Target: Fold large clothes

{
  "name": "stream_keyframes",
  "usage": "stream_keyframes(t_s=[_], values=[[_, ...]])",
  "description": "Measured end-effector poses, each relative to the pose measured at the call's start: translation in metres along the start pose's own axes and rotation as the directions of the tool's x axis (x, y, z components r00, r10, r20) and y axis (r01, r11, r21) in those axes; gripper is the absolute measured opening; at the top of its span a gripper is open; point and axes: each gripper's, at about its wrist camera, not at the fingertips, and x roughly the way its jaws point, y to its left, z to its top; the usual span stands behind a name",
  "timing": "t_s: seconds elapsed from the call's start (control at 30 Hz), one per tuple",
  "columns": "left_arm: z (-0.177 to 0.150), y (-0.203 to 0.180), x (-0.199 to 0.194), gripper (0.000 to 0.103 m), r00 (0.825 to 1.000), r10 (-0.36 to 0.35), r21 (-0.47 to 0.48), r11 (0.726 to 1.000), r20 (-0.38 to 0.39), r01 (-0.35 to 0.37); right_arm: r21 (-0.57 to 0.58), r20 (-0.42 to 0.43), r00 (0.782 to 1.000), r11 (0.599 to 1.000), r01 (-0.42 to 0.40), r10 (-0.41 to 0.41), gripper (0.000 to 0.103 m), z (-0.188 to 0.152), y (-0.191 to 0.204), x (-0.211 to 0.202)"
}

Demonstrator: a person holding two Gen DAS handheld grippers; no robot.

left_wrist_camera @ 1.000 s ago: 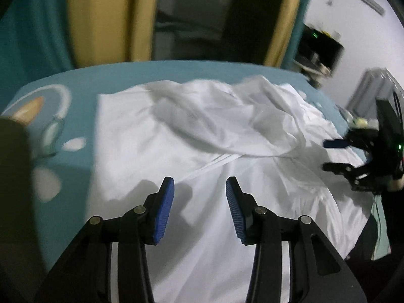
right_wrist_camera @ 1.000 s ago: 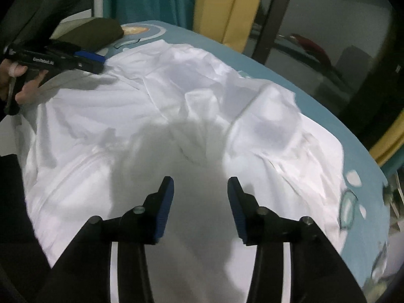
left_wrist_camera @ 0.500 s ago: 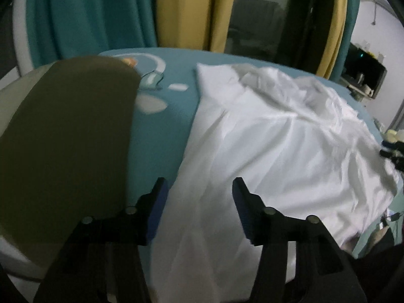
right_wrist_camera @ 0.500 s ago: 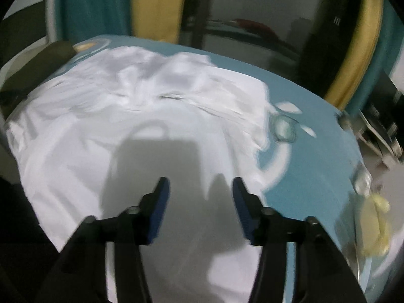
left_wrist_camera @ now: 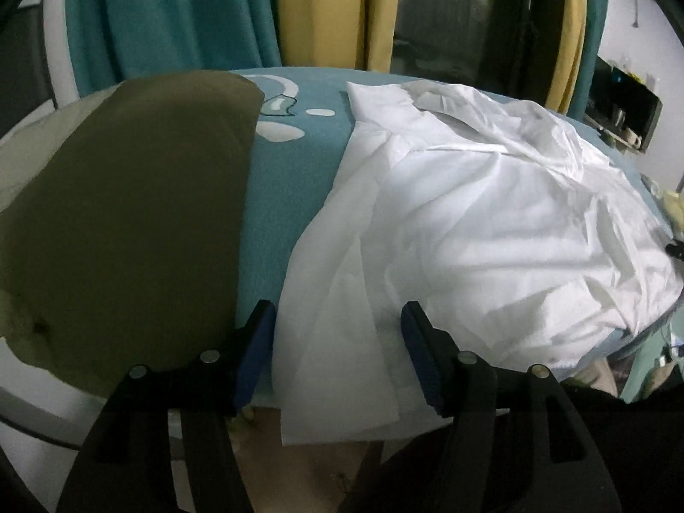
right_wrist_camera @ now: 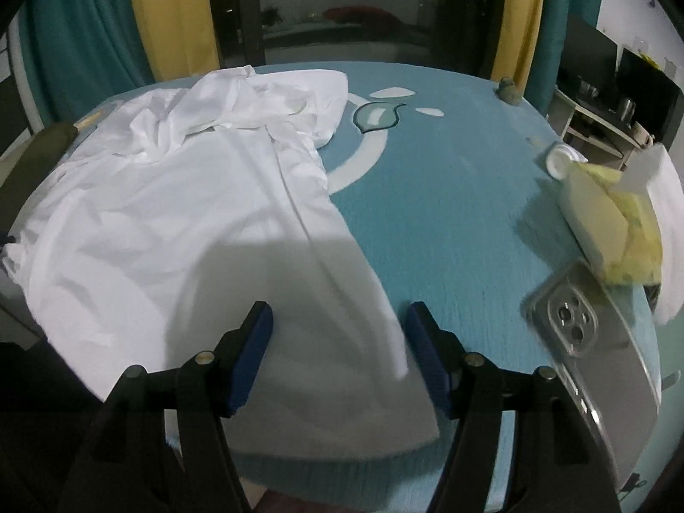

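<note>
Spreading wider within the last moment, the jaws of the left gripper [left_wrist_camera: 337,350] stand open over the near left corner of the crumpled white cotton shirt [left_wrist_camera: 491,231], and nothing is pinched. The right gripper [right_wrist_camera: 340,355] has also just opened, empty, above the near right hem at 6 o'clock. The shirt lies on the teal patterned bedcover [right_wrist_camera: 427,196]. Both views have swung from the shirt's middle to its corners, so I judge a corner pick comes next.

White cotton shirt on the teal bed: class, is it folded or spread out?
Spread out, not folded: the white cotton shirt lies open and wrinkled across the teal bed, collar bunched.
</note>
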Motion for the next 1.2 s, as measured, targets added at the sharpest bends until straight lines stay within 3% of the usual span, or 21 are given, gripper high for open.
stream_keyframes(t_s=[0.07,0.13,0.2,0.27,0.3,0.33,0.37,0.4,0.47,0.63,0.77,0.9,1.2], values=[[-0.004,-0.004,-0.002,0.064,1.0,0.013,0.047,0.999,0.015,-0.014,0.007,0.012,1.0,1.0,-0.004,0.003,0.065,-0.007,0.001,-0.004],[-0.004,0.0,-0.003,0.064,1.0,-0.001,0.035,0.999,0.016,0.001,0.01,0.023,1.0,1.0,-0.004,0.004,0.064,-0.014,0.005,-0.008],[-0.004,-0.002,-0.003,0.064,1.0,0.007,0.044,0.999,0.018,-0.008,-0.001,0.034,0.999,1.0,0.0,0.0,0.052,-0.019,0.013,-0.012],[-0.004,-0.004,-0.004,0.059,1.0,0.007,0.046,0.999,0.014,-0.008,-0.006,0.034,0.998,0.999,-0.049,0.05,0.01,-0.02,0.018,-0.015],[-0.004,-0.005,-0.005,0.053,1.0,-0.013,0.058,0.998,0.012,0.013,-0.003,0.031,0.997,0.997,-0.071,0.071,0.005,-0.021,0.021,-0.015],[-0.003,-0.008,-0.006,0.034,0.999,-0.037,0.078,0.996,0.008,0.036,-0.007,0.032,0.997,0.997,-0.074,0.074,0.005,-0.021,0.025,-0.016],[-0.003,-0.011,-0.007,0.009,0.998,-0.063,0.101,0.993,0.002,0.062,-0.009,0.032,0.996,0.997,-0.082,0.082,0.005,-0.022,0.027,-0.016],[-0.002,-0.014,-0.007,0.005,0.996,-0.087,0.123,0.988,-0.009,0.088,0.005,0.03,0.992,0.992,-0.126,0.125,0.005,-0.021,0.027,-0.016],[-0.001,-0.015,-0.009,0.005,0.995,-0.101,0.131,0.986,-0.023,0.103,0.029,0.044,0.981,0.981,-0.192,0.19,0.004,-0.02,0.028,-0.018],[0.009,-0.005,-0.024,0.004,0.99,-0.139,0.075,0.988,0.02,0.137,0.042,0.128,0.966,0.972,-0.232,0.226,0.004,-0.005,0.028,-0.038],[0.028,-0.003,-0.043,0.004,0.987,-0.128,0.087,0.989,0.093,0.12,0.025,0.195,0.962,0.979,-0.201,0.192,0.004,0.014,0.026,-0.057],[0.044,-0.016,-0.056,0.004,0.984,-0.073,0.187,0.982,0.16,0.042,0.013,0.254,0.955,0.986,-0.164,0.155,0.004,0.032,0.025,-0.07],[0.088,-0.011,-0.055,0.004,0.973,-0.077,0.191,0.981,0.22,0.035,0.014,0.318,0.941,0.992,-0.129,0.117,0.004,0.067,0.02,-0.073]])
